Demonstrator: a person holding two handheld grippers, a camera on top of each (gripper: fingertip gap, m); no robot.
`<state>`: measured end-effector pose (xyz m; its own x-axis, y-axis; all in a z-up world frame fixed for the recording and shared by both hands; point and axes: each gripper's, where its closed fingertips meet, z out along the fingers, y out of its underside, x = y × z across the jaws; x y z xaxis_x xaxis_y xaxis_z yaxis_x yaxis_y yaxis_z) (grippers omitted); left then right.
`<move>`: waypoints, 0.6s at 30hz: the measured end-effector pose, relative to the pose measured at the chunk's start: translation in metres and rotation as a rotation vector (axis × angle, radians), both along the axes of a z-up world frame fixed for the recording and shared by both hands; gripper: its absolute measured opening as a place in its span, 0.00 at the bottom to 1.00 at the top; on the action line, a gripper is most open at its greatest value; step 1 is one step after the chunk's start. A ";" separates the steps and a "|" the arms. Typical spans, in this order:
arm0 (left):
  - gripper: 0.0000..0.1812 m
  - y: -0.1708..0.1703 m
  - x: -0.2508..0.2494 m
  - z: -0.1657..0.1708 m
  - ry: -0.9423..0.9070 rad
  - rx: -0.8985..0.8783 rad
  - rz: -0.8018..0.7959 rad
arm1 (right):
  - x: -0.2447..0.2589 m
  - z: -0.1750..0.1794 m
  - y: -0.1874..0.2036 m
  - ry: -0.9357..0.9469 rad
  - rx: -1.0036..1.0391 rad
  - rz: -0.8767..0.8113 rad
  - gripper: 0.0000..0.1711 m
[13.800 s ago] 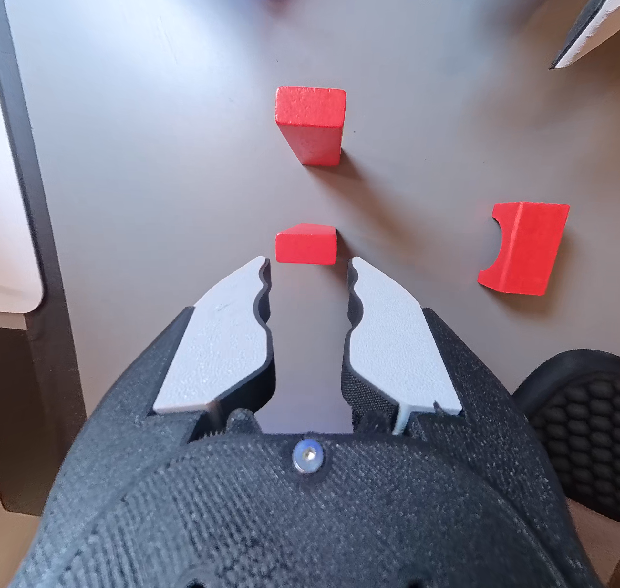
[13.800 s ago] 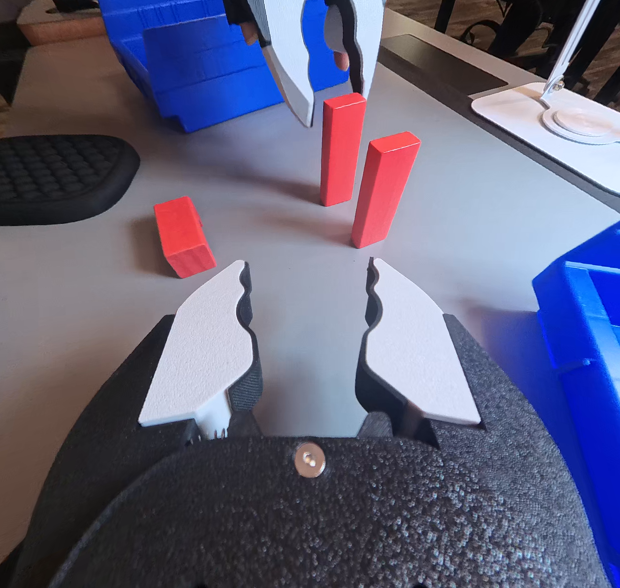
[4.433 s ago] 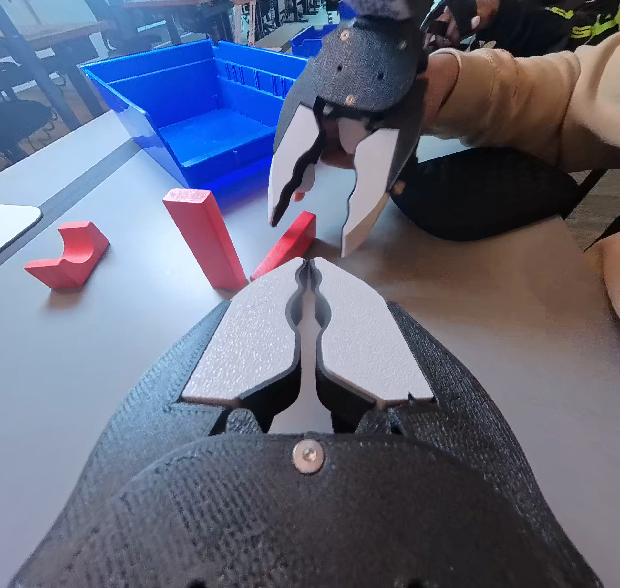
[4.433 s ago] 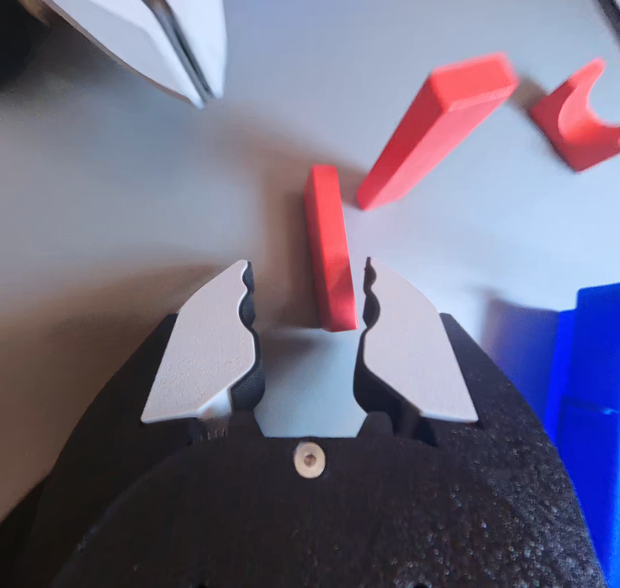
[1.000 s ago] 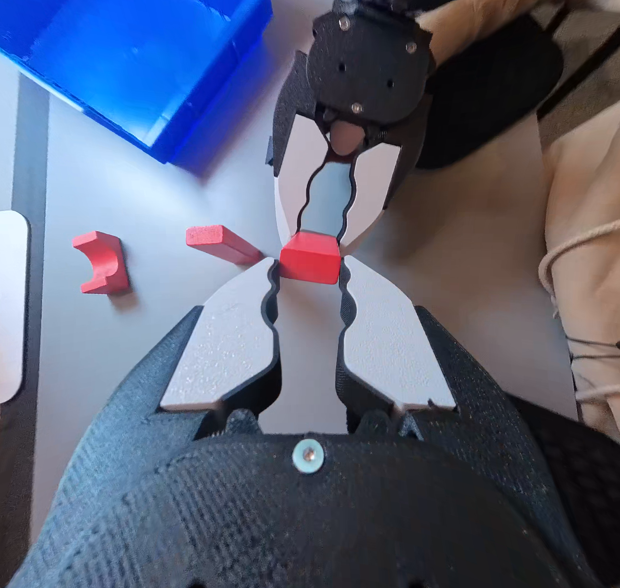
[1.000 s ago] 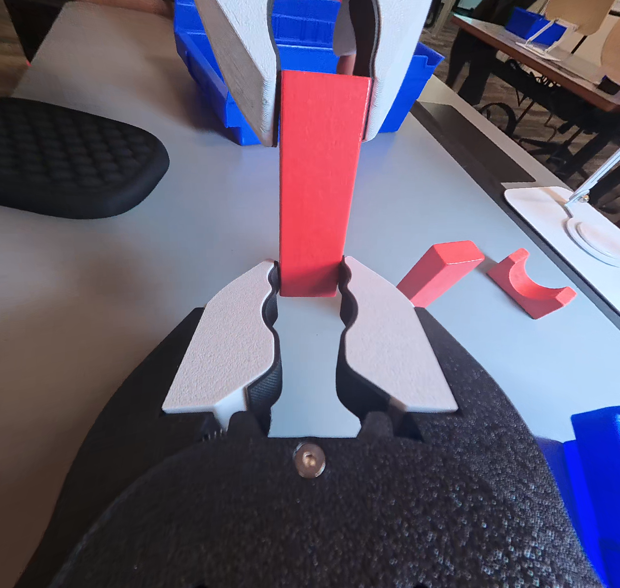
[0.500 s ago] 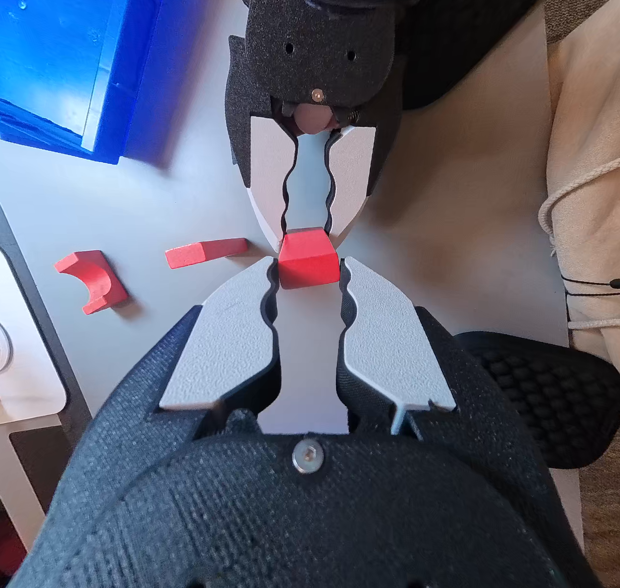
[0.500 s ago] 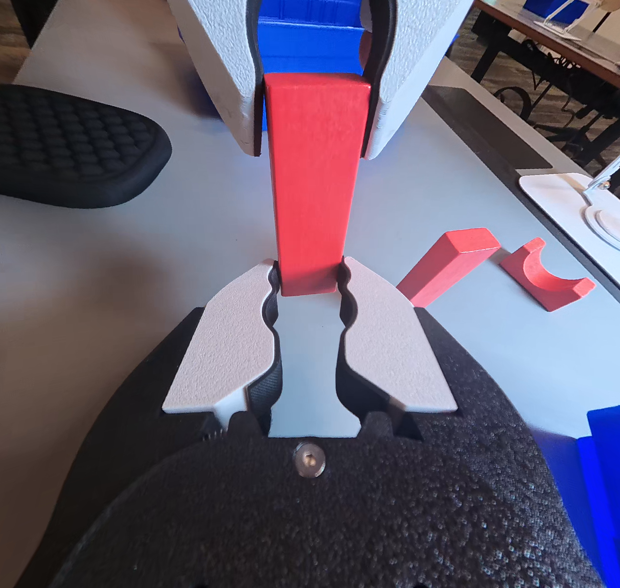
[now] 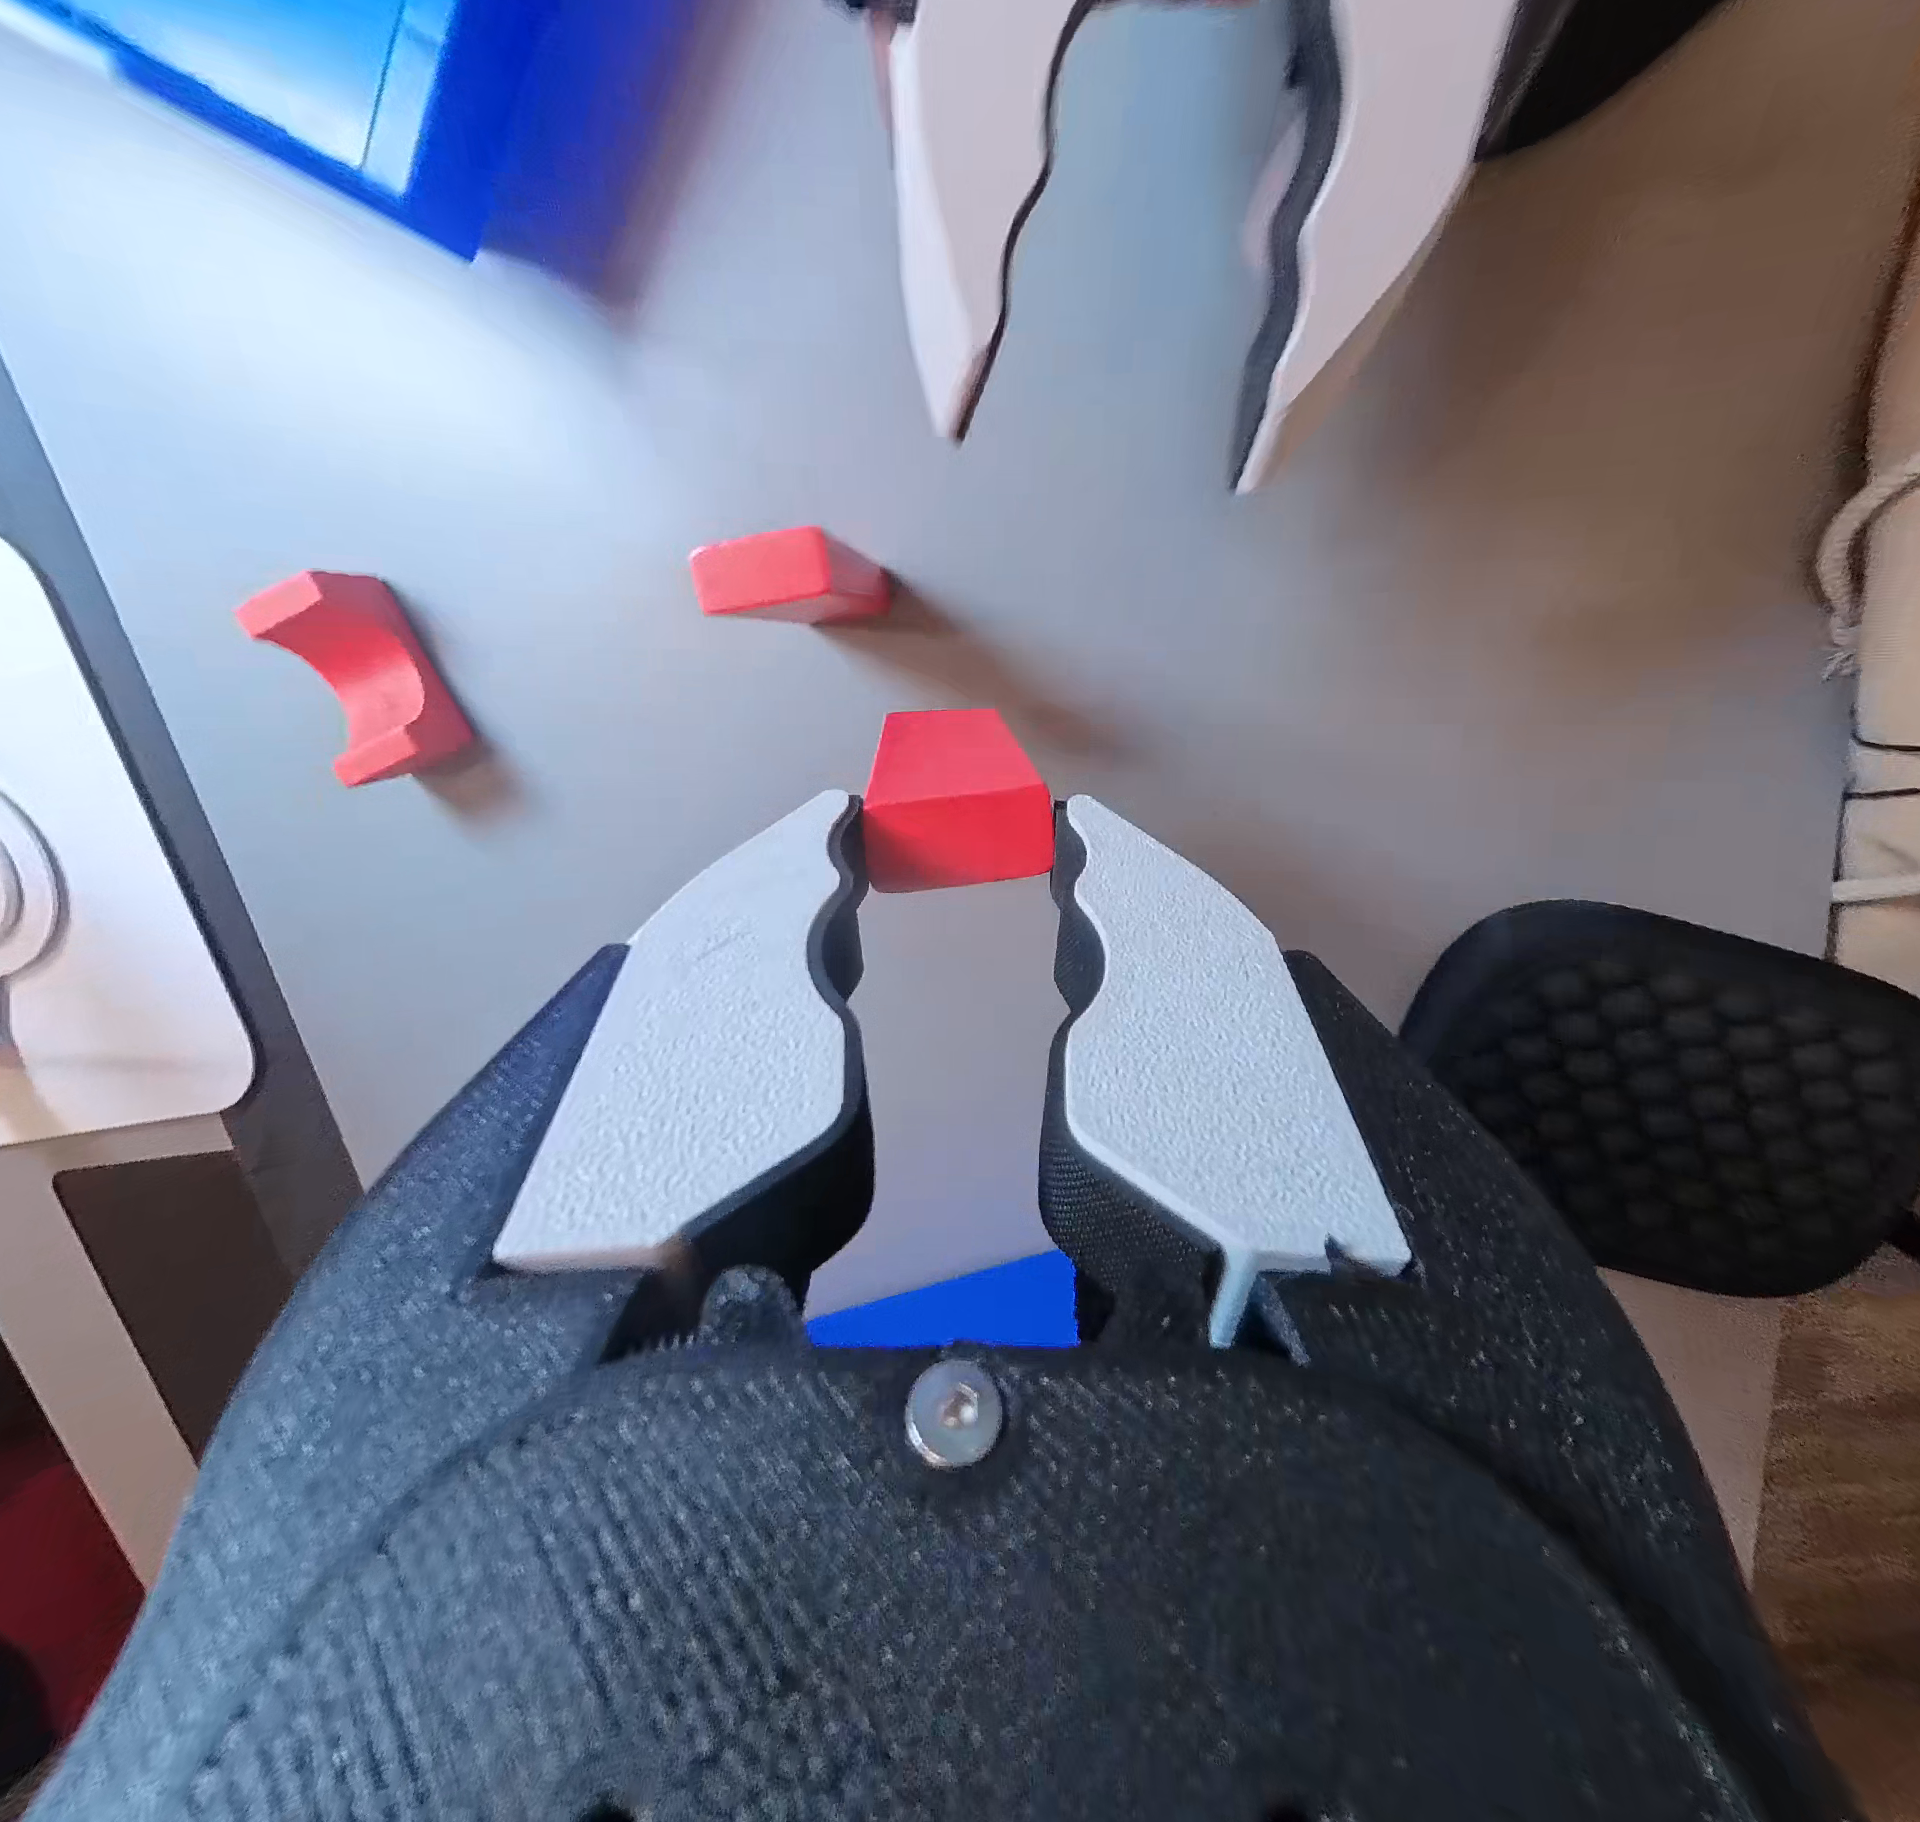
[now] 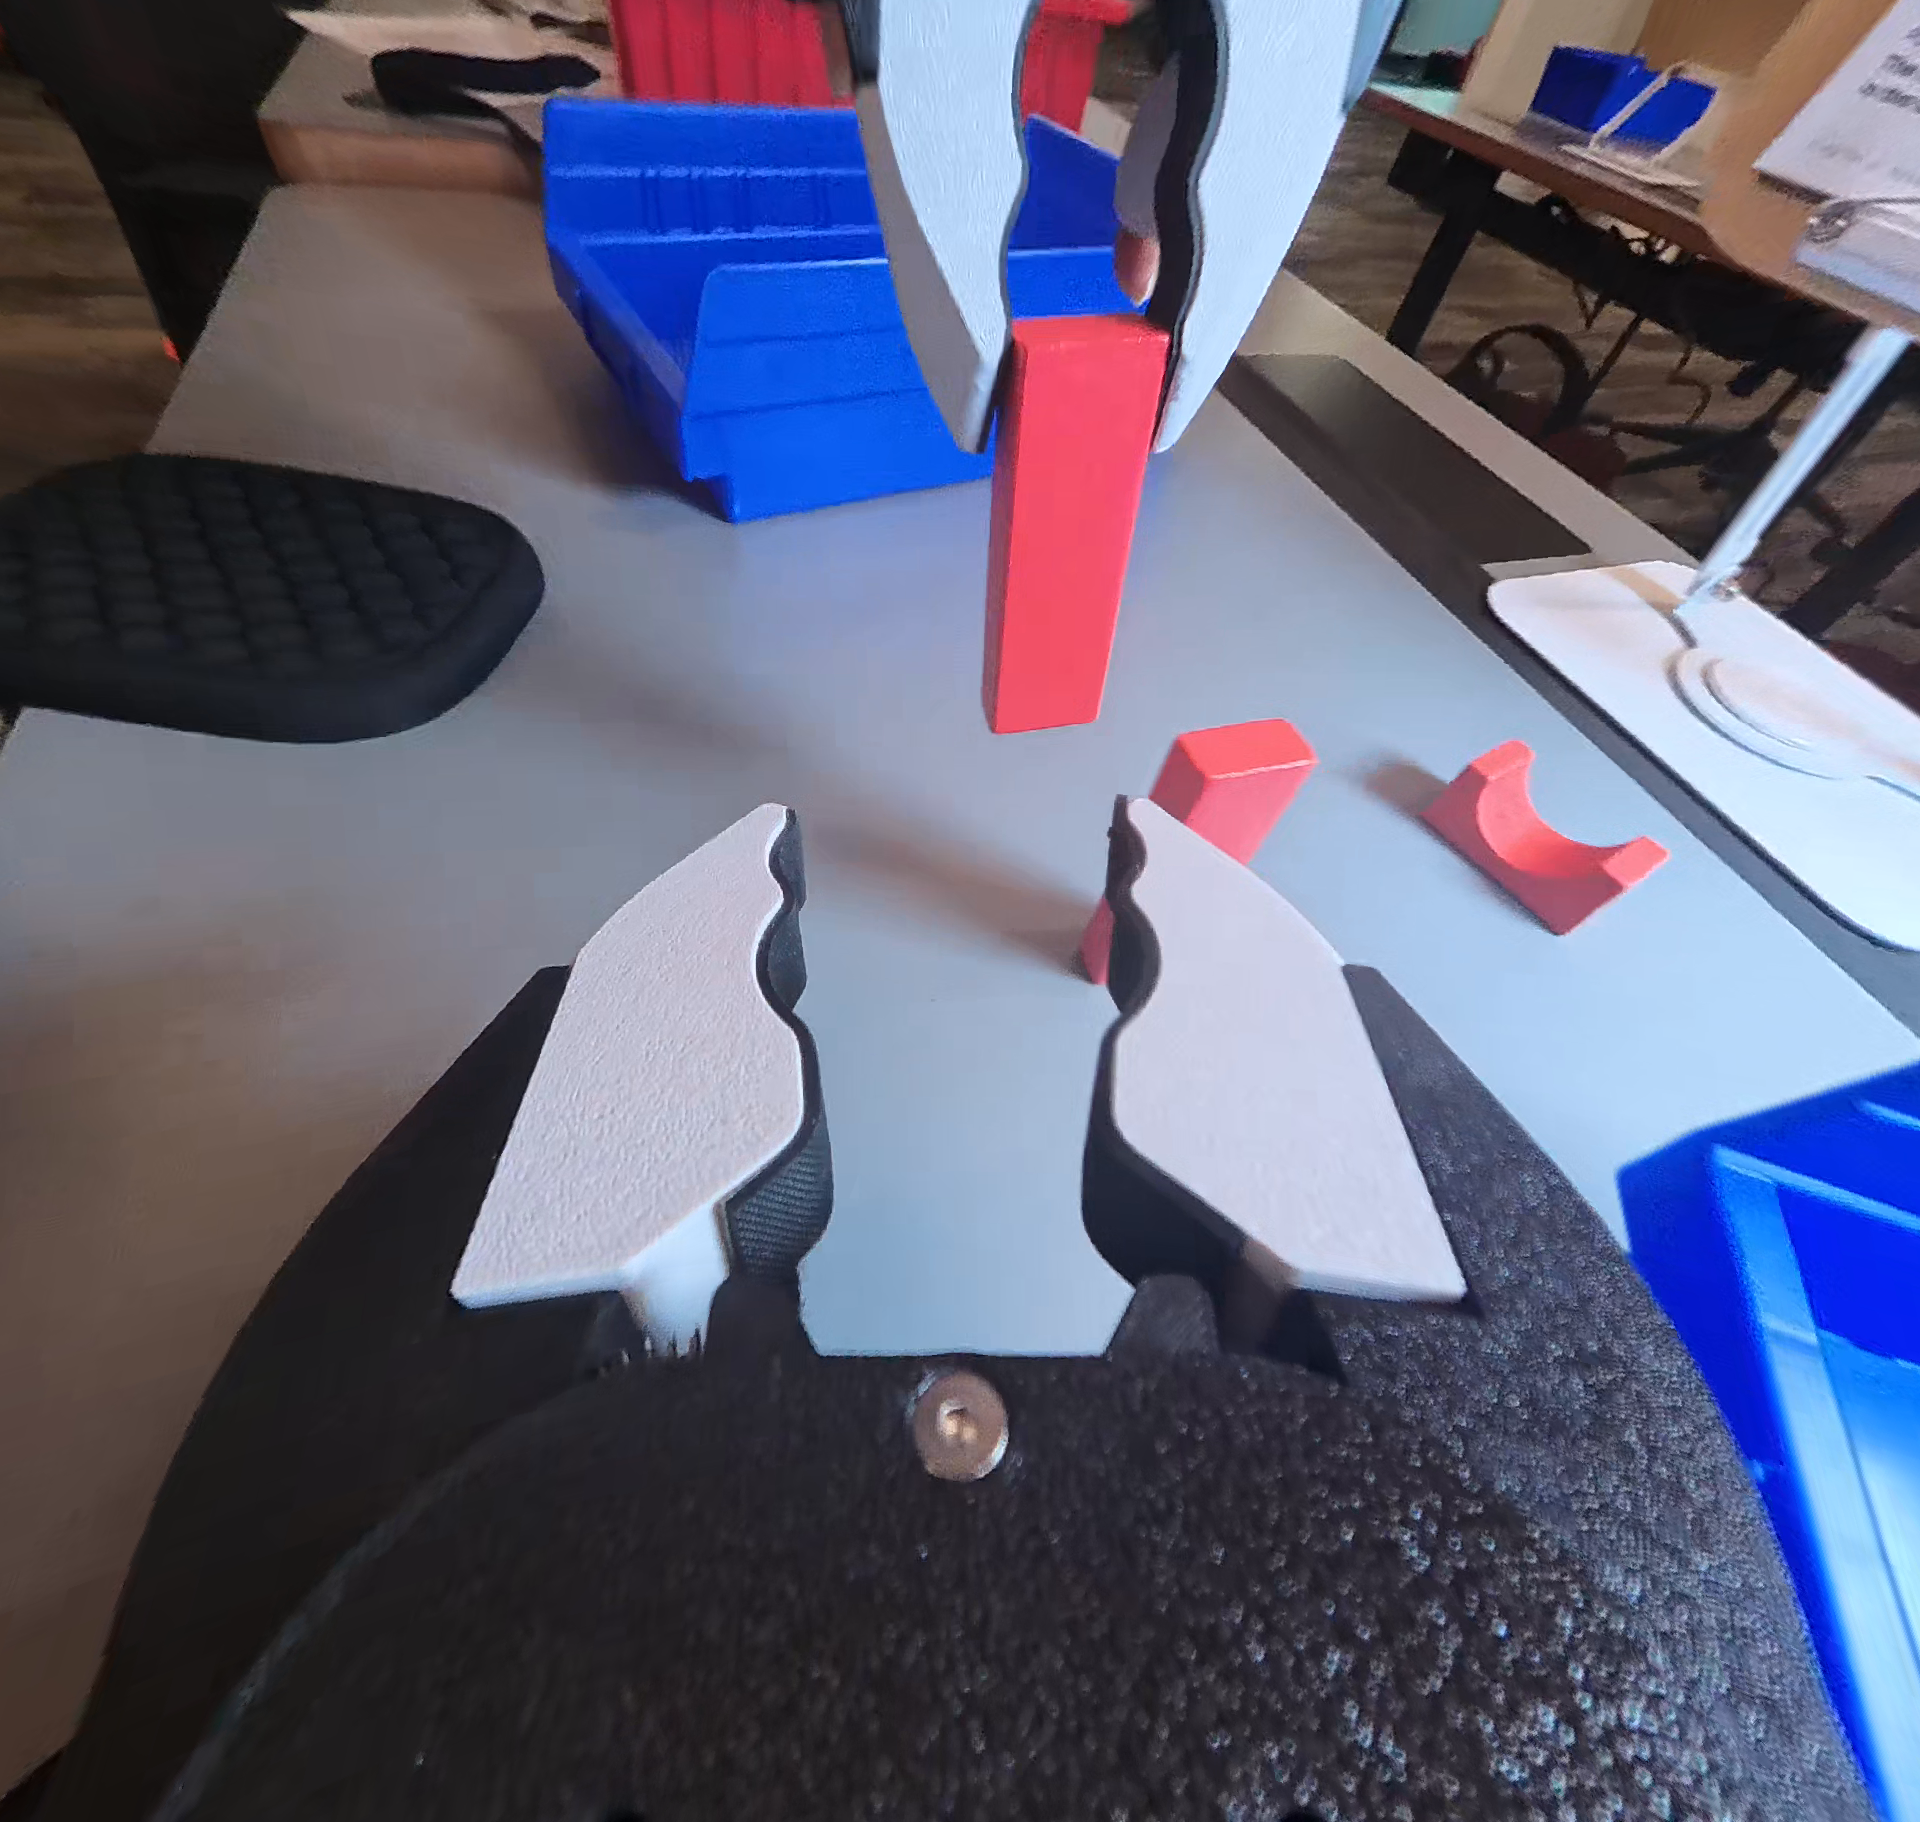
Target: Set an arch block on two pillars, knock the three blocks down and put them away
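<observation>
Red pillar [image 10: 1060,525] hung upright in your left gripper [image 9: 956,842], fingers clamped on its top, clear of the counter [image 10: 520,837], presumably for binning. Your right gripper [image 10: 951,827] was empty, fingers apart. Second pillar [image 10: 1226,796] and arch block [image 10: 1538,847] lay near the counter's right edge.

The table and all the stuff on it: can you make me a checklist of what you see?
Surface: grey table, dark strip along one edge.
Job's things: one pillar upright, held at its top; other pillar lying flat; arch on its back, apart from both.
Clutter: black pad, white lamp base.
Grippers: left gripper shut on the upright pillar; right gripper open, empty.
Cables: nothing seen.
Surroundings: blue bin behind, another blue bin near right, red bin and other tables beyond.
</observation>
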<state>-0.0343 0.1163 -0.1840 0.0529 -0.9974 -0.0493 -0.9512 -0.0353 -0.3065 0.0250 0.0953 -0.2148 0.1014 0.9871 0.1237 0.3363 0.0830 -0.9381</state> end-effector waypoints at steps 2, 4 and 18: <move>0.19 0.011 -0.008 -0.007 -0.005 -0.025 0.034 | 0.006 0.002 0.005 0.015 -0.030 -0.018 0.33; 0.19 0.021 -0.014 -0.017 0.007 -0.031 0.060 | 0.011 -0.001 0.009 0.019 -0.053 -0.031 0.34; 0.19 0.026 -0.019 -0.055 0.039 -0.077 0.161 | 0.016 -0.015 0.010 -0.011 -0.056 -0.043 0.34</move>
<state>-0.0532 0.1423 -0.2393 0.2119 -0.9771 0.0218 -0.9425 -0.2102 -0.2598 0.0406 0.1056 -0.2303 0.1428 0.9873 0.0702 0.3492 0.0161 -0.9369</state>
